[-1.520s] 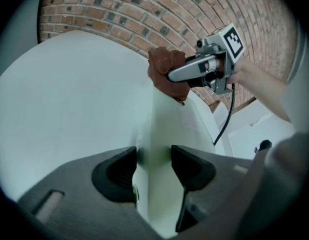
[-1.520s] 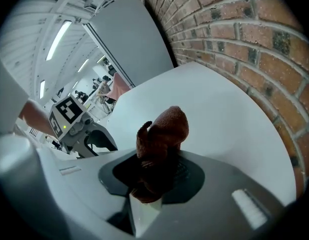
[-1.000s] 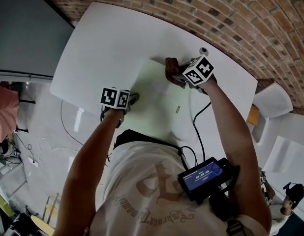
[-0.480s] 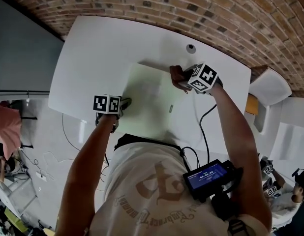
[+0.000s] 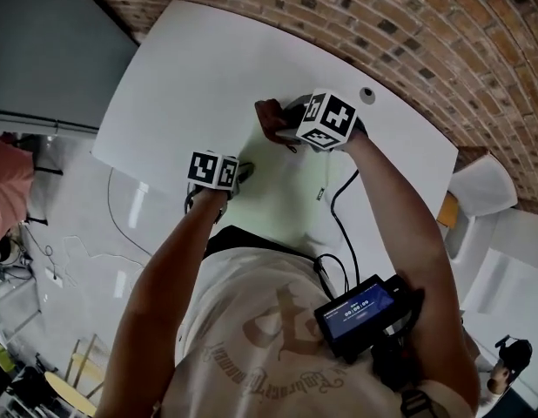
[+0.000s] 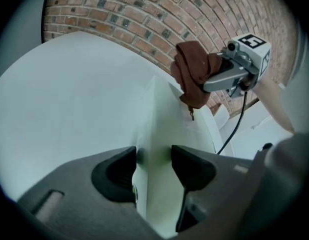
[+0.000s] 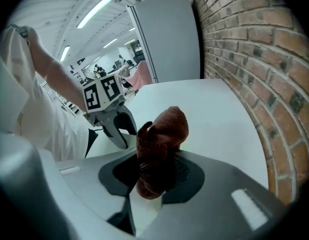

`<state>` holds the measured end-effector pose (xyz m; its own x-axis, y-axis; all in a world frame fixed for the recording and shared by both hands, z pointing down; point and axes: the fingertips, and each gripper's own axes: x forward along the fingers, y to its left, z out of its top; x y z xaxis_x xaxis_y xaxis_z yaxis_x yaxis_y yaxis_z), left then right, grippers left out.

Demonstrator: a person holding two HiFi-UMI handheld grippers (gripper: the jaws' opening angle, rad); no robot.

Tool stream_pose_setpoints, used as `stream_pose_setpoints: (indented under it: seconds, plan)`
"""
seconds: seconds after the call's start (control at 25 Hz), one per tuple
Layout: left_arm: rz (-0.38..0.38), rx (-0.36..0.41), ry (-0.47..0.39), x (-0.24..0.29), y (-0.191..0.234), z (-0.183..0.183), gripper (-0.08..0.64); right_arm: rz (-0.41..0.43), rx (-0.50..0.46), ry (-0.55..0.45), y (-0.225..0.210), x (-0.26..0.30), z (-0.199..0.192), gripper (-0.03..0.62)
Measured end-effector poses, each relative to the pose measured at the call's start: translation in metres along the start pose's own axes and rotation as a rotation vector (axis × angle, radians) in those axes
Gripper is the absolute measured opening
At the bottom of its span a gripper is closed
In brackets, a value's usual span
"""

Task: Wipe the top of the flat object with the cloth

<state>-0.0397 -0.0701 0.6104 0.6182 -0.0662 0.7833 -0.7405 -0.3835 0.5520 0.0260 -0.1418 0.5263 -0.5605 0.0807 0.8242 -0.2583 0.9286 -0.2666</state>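
1. right gripper (image 7: 153,180) clenched on cloth (image 7: 162,129): soft, bunched, light.
2. left gripper (image 6: 153,160) jaws apart astride near edge of flat board (image 6: 169,121): stiff, thin, probably slides; pin at edge.

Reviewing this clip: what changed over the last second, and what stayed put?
The right gripper, shut on the brown cloth, swept left along the far end of the pale green board and rolled. Nothing was taken or released. The left gripper stayed at the board's near edge, jaws apart; the board did not shift.
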Motion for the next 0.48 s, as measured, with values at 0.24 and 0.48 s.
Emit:
stream_pose_setpoints:
  seconds: [0.24, 0.48]
  plan:
    - [-0.003, 0.002, -0.012, -0.002, 0.003, 0.002, 0.232, 0.005, -0.016, 0.067, -0.001, 0.054, 0.034, 0.107]
    - [-0.001, 0.011, -0.016, -0.005, 0.005, 0.001, 0.232, -0.027, -0.019, 0.113, -0.003, 0.066, 0.025, 0.107]
